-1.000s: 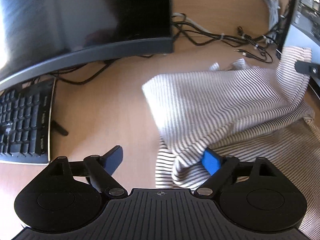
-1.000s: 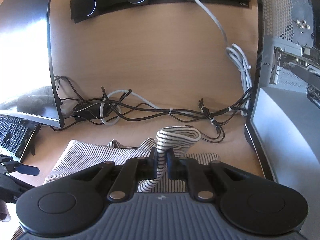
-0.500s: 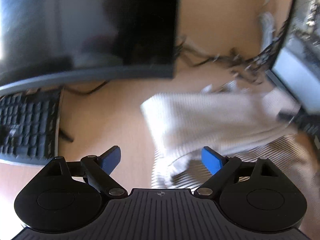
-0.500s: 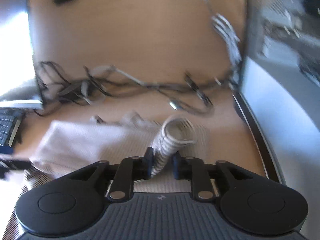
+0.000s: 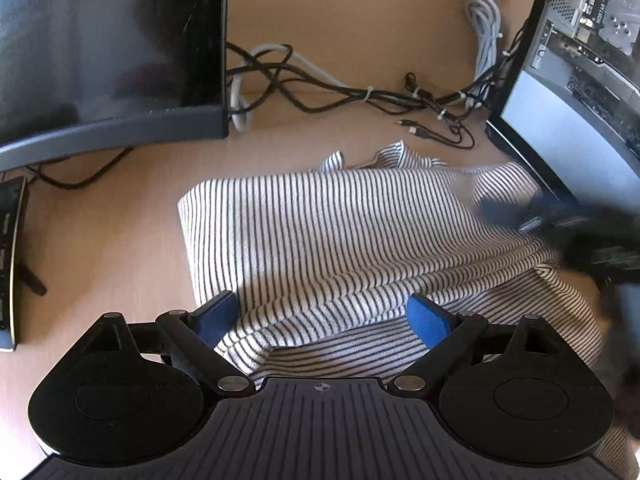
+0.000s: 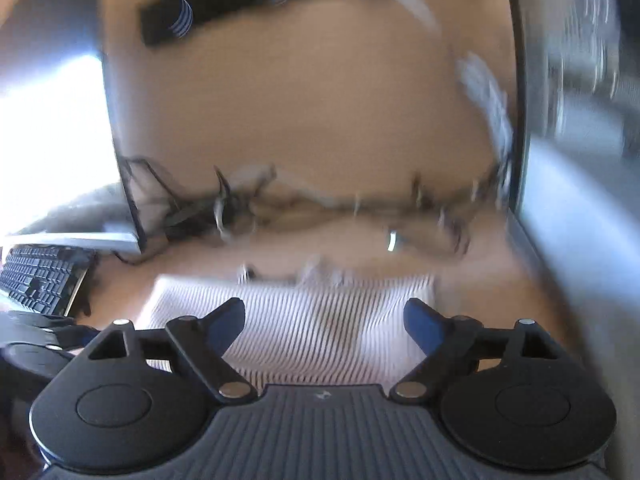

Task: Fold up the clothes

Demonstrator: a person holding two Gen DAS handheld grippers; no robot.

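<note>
Striped cloth (image 5: 340, 240) lies folded on the wooden bench (image 5: 112, 248). We see both the left gripper (image 5: 324, 318) and right gripper (image 6: 324, 320) with fingers spread, empty. Only our left view stays sharp; the right blurs, showing a keyboard (image 6: 40, 276).

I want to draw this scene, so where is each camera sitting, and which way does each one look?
Left wrist: rides on the left gripper, open, looking forward and down at the striped shirt; the blurred right gripper shows at the right edge.
Right wrist: rides on the right gripper, open, facing the cables and back wall.
Both see the shirt, desk, monitor and keyboard.
</note>
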